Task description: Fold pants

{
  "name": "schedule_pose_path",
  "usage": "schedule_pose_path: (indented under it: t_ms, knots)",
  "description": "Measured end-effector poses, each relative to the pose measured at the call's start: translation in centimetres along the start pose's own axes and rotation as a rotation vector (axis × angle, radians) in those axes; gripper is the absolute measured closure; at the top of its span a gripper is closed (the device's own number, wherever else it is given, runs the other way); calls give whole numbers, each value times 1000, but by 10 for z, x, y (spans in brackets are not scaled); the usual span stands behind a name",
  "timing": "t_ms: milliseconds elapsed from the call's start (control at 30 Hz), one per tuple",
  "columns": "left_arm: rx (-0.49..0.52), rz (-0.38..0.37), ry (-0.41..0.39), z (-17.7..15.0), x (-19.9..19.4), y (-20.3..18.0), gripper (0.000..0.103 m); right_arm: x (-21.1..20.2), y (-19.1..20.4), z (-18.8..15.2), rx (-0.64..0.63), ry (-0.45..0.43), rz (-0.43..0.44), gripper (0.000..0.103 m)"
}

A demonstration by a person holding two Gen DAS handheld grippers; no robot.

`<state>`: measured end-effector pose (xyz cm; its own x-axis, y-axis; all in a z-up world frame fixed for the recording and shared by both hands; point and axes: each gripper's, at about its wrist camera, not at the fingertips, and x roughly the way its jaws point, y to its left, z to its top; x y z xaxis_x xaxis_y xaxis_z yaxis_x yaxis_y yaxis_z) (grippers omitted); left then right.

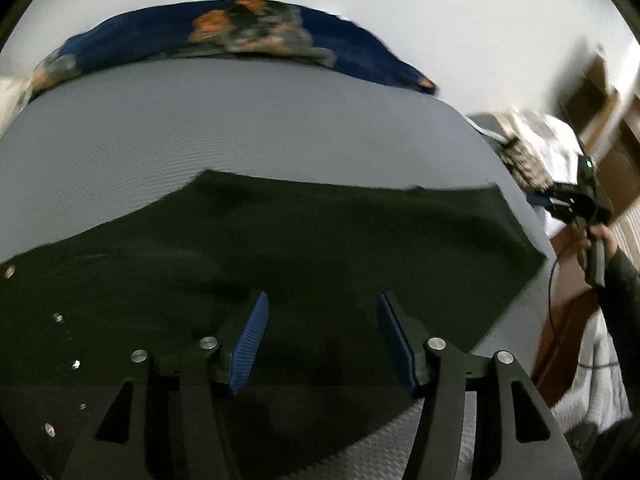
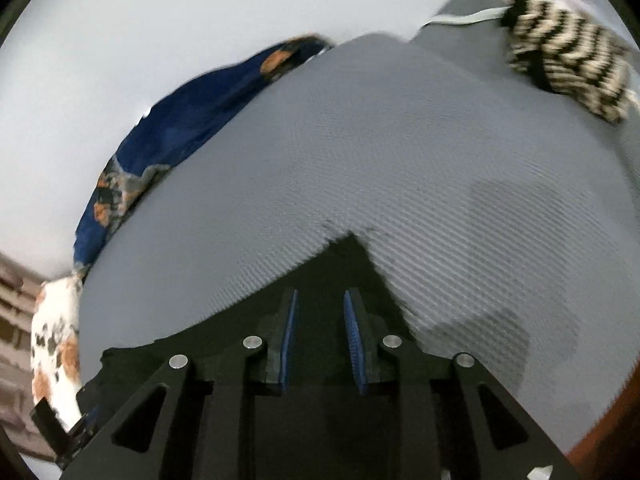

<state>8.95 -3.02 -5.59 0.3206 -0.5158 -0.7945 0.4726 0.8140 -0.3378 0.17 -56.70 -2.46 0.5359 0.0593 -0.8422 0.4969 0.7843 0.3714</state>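
Observation:
Black pants lie flat on a grey textured sheet, with metal studs along their left edge. My left gripper hovers just over the cloth, jaws wide apart, nothing between the blue pads. In the right wrist view a pointed corner of the pants lies just beyond my right gripper, whose jaws stand a narrow gap apart with no cloth pinched. The right gripper also shows in the left wrist view, held in a hand off the pants' right end.
A blue and orange patterned cloth lies along the far edge of the sheet by a white wall. A black-and-cream striped garment sits at the right end. Brown wooden furniture stands beyond it. A white spotted cloth is at the left.

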Motion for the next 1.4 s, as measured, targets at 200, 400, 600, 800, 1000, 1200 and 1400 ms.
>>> schedule_pose_path:
  t_ms: [200, 400, 600, 800, 1000, 1200, 1400]
  knots:
    - [-115, 76, -23, 3, 2, 26, 45, 43, 1, 26, -28, 82, -12, 80]
    - [-163, 112, -13, 5, 6, 39, 45, 65, 1, 36, -73, 112, -75, 80]
    - [-171, 121, -11, 7, 10, 40, 45, 72, 2, 40, -118, 136, -50, 80]
    - [-179, 126, -5, 8, 13, 41, 45, 70, 9, 31, -174, 159, 1, 90]
    - [-166, 142, -20, 11, 10, 41, 45, 42, 28, 20, -233, -3, -77, 100]
    - [-177, 157, -50, 15, 4, 46, 45, 25, 24, 19, -170, -129, -124, 101]
    - [-134, 216, -43, 10, 11, 47, 45, 62, 6, 16, -112, -59, -190, 100]
